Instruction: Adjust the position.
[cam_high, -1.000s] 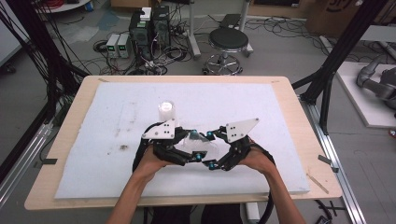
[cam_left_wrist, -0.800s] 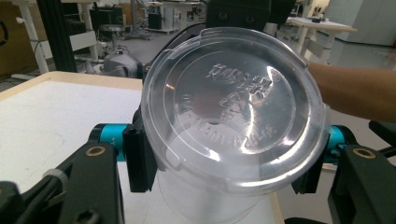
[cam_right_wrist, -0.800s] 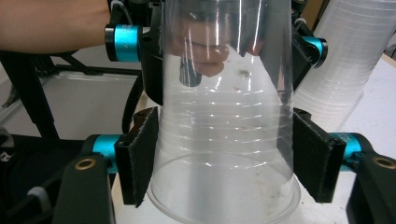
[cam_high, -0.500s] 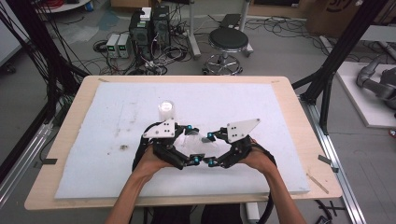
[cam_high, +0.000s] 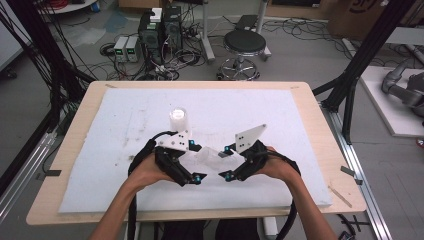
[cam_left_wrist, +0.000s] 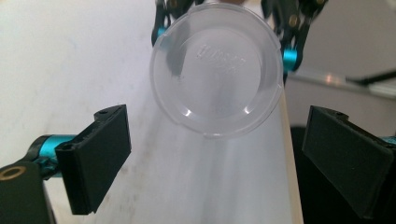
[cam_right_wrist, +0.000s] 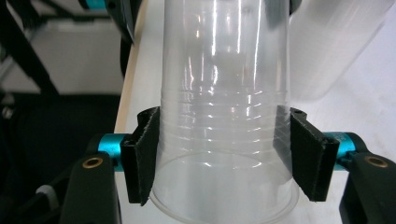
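Right gripper (cam_right_wrist: 224, 154) clamps clear cup (cam_right_wrist: 224, 121) near its rim, at 6 o'clock on the mat (cam_high: 125, 110). Left gripper (cam_left_wrist: 224, 158), jaws just spread, holds nothing. Best to keep the squeeze light so the thin wall doesn't buckle.

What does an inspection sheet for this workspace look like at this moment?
Surface: white mat on a wooden table, faintly smudged at the left.
Job's things: clear plastic cup held on its side between the hands; cup stack upright behind.
Clutter: nothing seen on the mat.
Grippers: right gripper clamps the cup near its rim; left gripper open, jaws just opened, cup base ahead of them, untouched.
Cables: black leads trail off the near edge.
Surroundings: stool, computer boxes, floor wiring.
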